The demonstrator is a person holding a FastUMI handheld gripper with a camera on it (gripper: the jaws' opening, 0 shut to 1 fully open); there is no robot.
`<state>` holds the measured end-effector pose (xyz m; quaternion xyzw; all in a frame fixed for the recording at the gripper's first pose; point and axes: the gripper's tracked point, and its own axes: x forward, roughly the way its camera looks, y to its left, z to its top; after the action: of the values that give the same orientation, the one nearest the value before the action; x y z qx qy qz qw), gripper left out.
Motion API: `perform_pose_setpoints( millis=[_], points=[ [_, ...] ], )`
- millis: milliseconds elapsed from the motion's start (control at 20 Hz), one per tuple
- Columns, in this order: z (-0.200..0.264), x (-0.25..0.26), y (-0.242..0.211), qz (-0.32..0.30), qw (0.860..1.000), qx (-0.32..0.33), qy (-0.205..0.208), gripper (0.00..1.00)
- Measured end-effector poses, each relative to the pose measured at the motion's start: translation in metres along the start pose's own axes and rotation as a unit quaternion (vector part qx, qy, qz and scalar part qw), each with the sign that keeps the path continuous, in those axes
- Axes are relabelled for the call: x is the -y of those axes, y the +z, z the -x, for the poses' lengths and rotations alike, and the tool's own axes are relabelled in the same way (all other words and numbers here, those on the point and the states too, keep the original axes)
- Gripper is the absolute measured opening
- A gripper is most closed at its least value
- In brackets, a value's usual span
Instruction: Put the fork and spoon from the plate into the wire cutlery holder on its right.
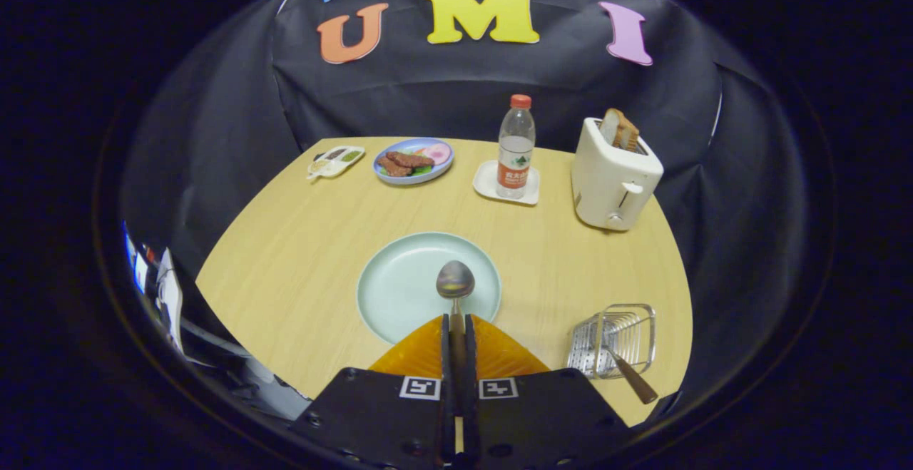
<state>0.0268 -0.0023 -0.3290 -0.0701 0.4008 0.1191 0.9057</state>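
The gripper (456, 327) sits at the bottom centre of the frame, its two fingers closed on the handle of the spoon (456, 281). The handle runs back between the fingers, and the bowl of the spoon juts out just ahead of them, over the near right part of the plate (399, 292). Whether the spoon touches the plate cannot be told. The plate, pale green and round, lies in the lower middle of the frame on the table (299, 242) and holds nothing else that can be seen.

At the lower right, well apart from the plate, stands the wire holder (628, 331). A wooden-looking handle (633, 379) leans out of it toward the near right; the head of that utensil is hidden inside the wires, so it cannot be named for sure.

Across the upper middle of the frame, at the table's far edge, are a small divided dish (335, 160) with sauces, a blue plate (414, 160) of food, a bottle (516, 145) upright on a white coaster (488, 185), and a toaster (613, 170) with bread (619, 128) sticking out of its slots.
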Motion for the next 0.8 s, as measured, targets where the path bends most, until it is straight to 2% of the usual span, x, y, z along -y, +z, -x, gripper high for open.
perform_pose_setpoints(
  millis=[550, 800],
  points=[
    [0.045, 0.109, -0.01, -0.071, 0.996, 0.02, -0.051, 0.05],
    [0.057, 0.139, -0.021, -0.095, 0.993, 0.019, -0.069, 0.05]
  ],
)
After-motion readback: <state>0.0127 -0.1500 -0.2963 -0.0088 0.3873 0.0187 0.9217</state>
